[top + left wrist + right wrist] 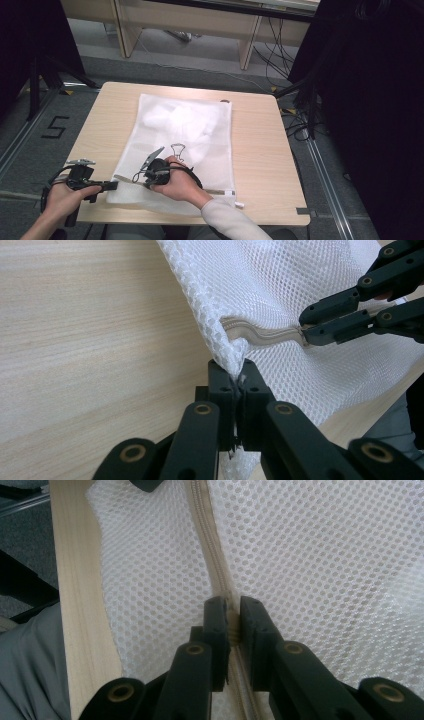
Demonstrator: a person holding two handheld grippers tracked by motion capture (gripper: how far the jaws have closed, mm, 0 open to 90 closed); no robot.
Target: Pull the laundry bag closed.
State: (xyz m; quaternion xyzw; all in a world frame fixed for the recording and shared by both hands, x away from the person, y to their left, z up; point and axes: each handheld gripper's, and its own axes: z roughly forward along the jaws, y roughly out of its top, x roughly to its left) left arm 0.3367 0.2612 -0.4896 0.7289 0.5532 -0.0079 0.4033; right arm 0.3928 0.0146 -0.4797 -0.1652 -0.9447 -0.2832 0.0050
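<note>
Mesh bag lies lengthwise away from person, zipper edge nearest

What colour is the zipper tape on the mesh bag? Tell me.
Beige zipper tape on a white mesh bag; clearest in the right gripper view.

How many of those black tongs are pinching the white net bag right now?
2. The left tongs pinch the mesh bag at its near left corner, by the end of the zipper. The right tongs clamp the zipper itself, farther along the bag's near edge.

Left claw pinching mesh bag corner, wooden table
</note>
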